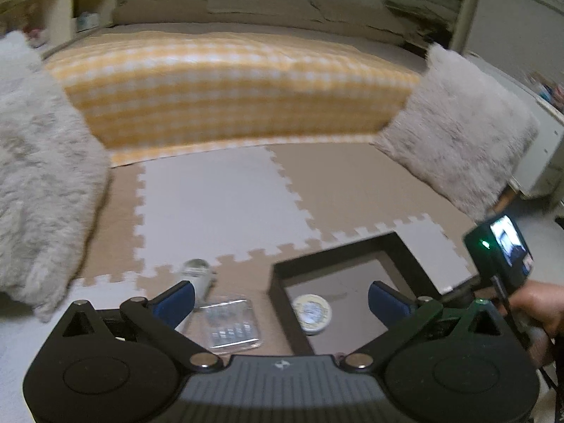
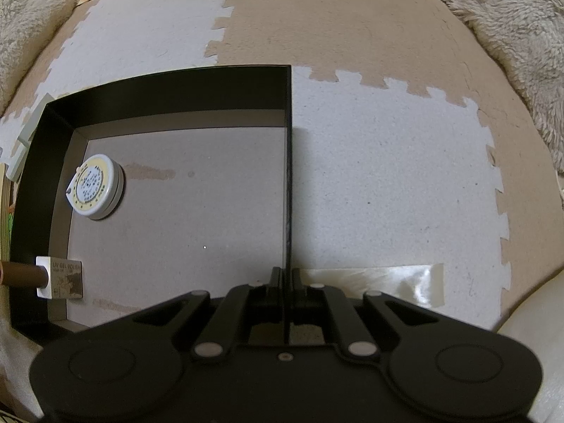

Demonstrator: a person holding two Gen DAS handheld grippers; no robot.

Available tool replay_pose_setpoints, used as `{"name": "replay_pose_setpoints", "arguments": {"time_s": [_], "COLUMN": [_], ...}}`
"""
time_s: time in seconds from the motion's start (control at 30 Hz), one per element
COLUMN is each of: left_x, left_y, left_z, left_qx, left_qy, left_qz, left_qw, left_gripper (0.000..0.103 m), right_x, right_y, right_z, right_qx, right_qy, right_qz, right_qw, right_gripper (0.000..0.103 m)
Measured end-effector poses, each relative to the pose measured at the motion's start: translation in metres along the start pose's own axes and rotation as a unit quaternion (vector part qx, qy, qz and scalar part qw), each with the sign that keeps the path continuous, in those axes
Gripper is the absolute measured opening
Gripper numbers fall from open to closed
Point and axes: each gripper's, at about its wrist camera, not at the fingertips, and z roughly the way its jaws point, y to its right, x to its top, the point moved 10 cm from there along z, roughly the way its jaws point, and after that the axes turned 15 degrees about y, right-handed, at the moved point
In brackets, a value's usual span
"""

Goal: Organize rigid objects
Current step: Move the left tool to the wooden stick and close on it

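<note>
Left gripper (image 1: 281, 298): jaws wide, empty.
Right gripper (image 2: 286, 275): pinching box (image 2: 158, 86) wall.
Clear case (image 1: 231, 324): 11 o'clock of tin (image 1: 312, 313); light, slick, stiff; grip long edges.

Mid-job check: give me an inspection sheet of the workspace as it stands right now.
Surface: foam puzzle mat, beige and white tiles; a clear tape strip stuck on it.
Job's things: black box holds a round tin and a UV gel polish bottle. Outside, left of the box: clear plastic case and a white item, blurred.
Clutter: nothing seen.
Grippers: left gripper open, empty; right gripper shut on the box's right wall.
Cables: black cable by the right hand.
Surroundings: yellow checked blanket, fluffy cushions either side.
</note>
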Motion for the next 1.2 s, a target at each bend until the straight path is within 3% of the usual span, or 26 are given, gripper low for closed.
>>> {"name": "replay_pose_setpoints", "arguments": {"time_s": [0.27,0.43,0.6,0.73,0.97,1.2], "left_x": [-0.01,-0.037,-0.067,-0.086,-0.113,-0.13], "left_y": [-0.058,-0.092,-0.111,-0.118,-0.124,-0.125], "left_z": [0.01,0.026,0.04,0.05,0.063,0.069], "left_qx": [0.062,0.118,0.161,0.175,0.192,0.192], "left_qy": [-0.008,-0.039,-0.075,-0.099,-0.134,-0.162], "left_qz": [-0.071,-0.142,-0.168,-0.181,-0.183,-0.197], "left_qw": [0.9956,0.982,0.9695,0.9628,0.9549,0.9477], "left_gripper": [0.101,0.081,0.069,0.063,0.062,0.052], "right_x": [0.0,0.0,0.0,0.0,0.005,0.012], "right_y": [0.0,0.0,0.0,0.0,0.002,0.004], "right_z": [0.0,0.0,0.0,0.0,-0.005,-0.014], "right_qx": [0.0,0.0,0.0,0.0,0.002,0.005], "right_qy": [0.0,0.0,0.0,0.0,0.01,0.026], "right_qz": [0.0,0.0,0.0,0.001,0.009,0.021], "right_qw": [1.0,1.0,1.0,1.0,1.0,0.999], "right_gripper": [0.004,0.004,0.004,0.003,0.003,0.003]}}
